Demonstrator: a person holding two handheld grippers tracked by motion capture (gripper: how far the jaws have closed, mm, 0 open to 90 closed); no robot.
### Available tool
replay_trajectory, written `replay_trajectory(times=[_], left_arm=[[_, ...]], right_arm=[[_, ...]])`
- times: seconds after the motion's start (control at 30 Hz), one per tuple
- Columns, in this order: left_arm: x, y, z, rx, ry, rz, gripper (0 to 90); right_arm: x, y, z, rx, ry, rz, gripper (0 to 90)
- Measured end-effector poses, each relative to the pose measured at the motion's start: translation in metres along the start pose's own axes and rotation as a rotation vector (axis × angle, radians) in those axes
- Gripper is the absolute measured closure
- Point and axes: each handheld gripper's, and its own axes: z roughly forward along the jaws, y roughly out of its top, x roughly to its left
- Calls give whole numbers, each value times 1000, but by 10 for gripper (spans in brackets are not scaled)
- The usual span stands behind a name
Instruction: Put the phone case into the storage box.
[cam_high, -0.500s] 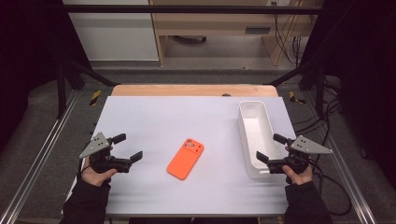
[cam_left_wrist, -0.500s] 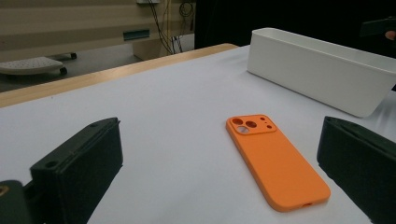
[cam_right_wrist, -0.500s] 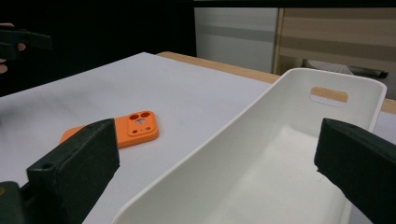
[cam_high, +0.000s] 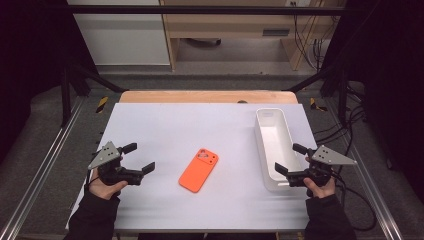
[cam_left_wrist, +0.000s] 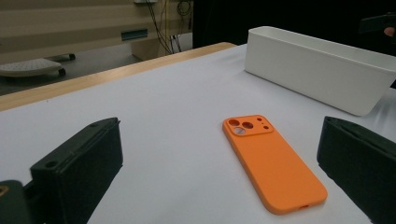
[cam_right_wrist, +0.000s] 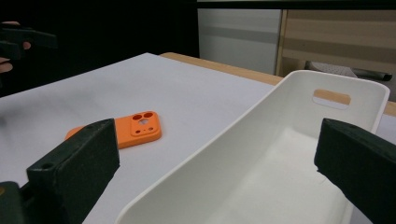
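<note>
An orange phone case (cam_high: 199, 170) lies camera-side up on the white table top (cam_high: 200, 125), near the middle. My left gripper (cam_high: 139, 157) is held open just left of it, with nothing between the jaws; the left gripper view looks along them at the case (cam_left_wrist: 273, 161). A long white tray (cam_high: 274, 142) stands empty at the right. My right gripper (cam_high: 290, 158) is open by the tray's near end. In the right gripper view the jaws straddle the tray's near rim (cam_right_wrist: 261, 182), with the case (cam_right_wrist: 123, 130) off to the left.
A wooden strip (cam_high: 200, 96) runs along the table's far edge. Metal frame rails (cam_high: 45, 165) flank both sides, with cables (cam_high: 357, 130) on the floor at the right. Beyond the table stands light wooden furniture (cam_high: 225, 30).
</note>
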Motion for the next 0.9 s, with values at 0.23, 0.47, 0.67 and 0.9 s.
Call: replay_trajectory(times=[0.23, 0.47, 0.67, 0.9], left_arm=[[-7, 5, 5, 17, 3, 9, 0], [-19, 10, 14, 50, 24, 6, 0], [-25, 12, 18, 55, 25, 9, 0], [-34, 19, 26, 65, 15, 14, 0]], right_arm=[[0, 0, 0, 1, 8, -11, 4], [0, 0, 0, 4, 4, -11, 4], [1, 0, -1, 2, 2, -12, 4], [1, 0, -1, 5, 2, -17, 4]])
